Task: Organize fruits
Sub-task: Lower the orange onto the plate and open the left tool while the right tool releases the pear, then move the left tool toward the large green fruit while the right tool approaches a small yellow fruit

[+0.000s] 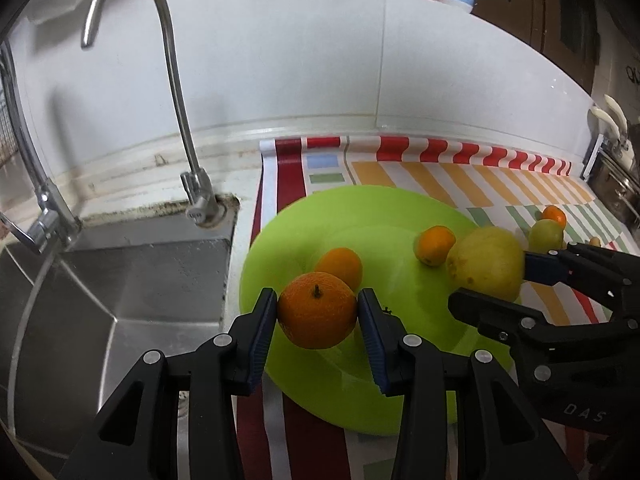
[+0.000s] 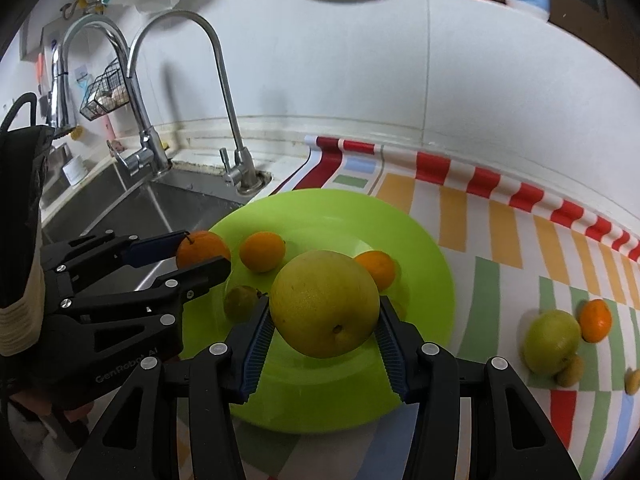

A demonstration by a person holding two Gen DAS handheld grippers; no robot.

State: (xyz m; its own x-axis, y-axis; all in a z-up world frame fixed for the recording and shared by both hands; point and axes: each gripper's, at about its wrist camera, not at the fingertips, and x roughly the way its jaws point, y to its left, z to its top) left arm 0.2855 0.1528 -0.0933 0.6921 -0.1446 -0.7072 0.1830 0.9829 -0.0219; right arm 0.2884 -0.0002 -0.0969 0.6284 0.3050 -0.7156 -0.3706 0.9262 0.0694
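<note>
My left gripper point(image 1: 318, 300) is shut on an orange point(image 1: 316, 316) with a dark stem and holds it over the near left part of a lime-green plate point(image 1: 360, 216). My right gripper point(image 2: 324, 308) is shut on a large yellow-green round fruit point(image 2: 324, 304) above the plate's point(image 2: 420, 280) middle. From the right wrist view, the left gripper point(image 2: 200, 254) and its orange point(image 2: 204, 246) sit at the plate's left rim. On the plate lie two small oranges point(image 2: 262, 257) point(image 2: 378, 268) and a small dull green fruit point(image 2: 240, 302).
A steel sink point(image 1: 140, 280) with a tall faucet point(image 1: 176, 80) lies left of the plate. On the striped mat point(image 2: 500, 232) to the right rest a green fruit point(image 2: 552, 340), an orange point(image 2: 596, 320) and small yellowish fruits point(image 2: 570, 372). The white wall stands close behind.
</note>
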